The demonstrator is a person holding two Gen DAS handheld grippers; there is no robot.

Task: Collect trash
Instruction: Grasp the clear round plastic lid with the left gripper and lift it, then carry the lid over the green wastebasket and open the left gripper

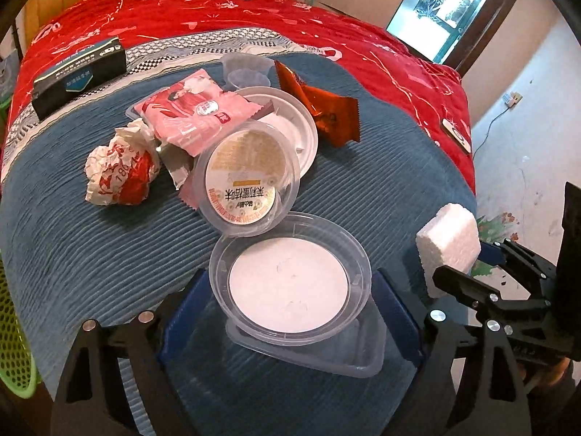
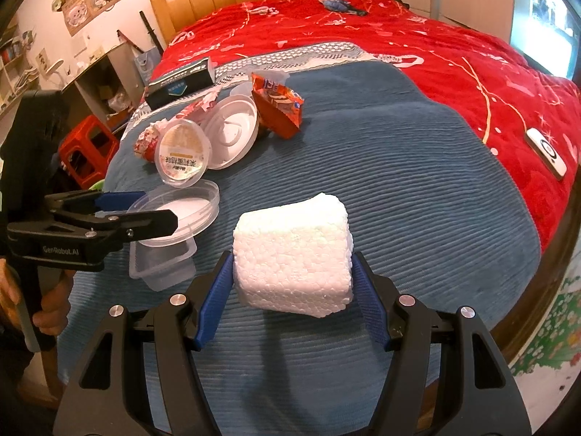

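Observation:
My right gripper (image 2: 292, 279) is shut on a white foam block (image 2: 294, 250) and holds it above the blue blanket; the block also shows in the left wrist view (image 1: 448, 243). My left gripper (image 1: 290, 312) is open around a clear round lid (image 1: 290, 276) that lies on a clear rectangular tray (image 1: 326, 348); from the right wrist view the lid (image 2: 181, 214) sits between its fingers. Behind lie a labelled round tub (image 1: 247, 178), a white lid (image 1: 290, 123), a pink wrapper (image 1: 192, 109), a crumpled red-white paper (image 1: 120, 170), an orange wrapper (image 1: 326, 109) and a clear cup (image 1: 243, 69).
A dark box (image 1: 78, 72) lies on the red bedspread (image 1: 254, 11) at the back left. A green basket (image 1: 14, 327) stands at the left of the bed. A phone (image 2: 546, 152) lies on the red cover at the right. The bed edge drops to the floor at the right.

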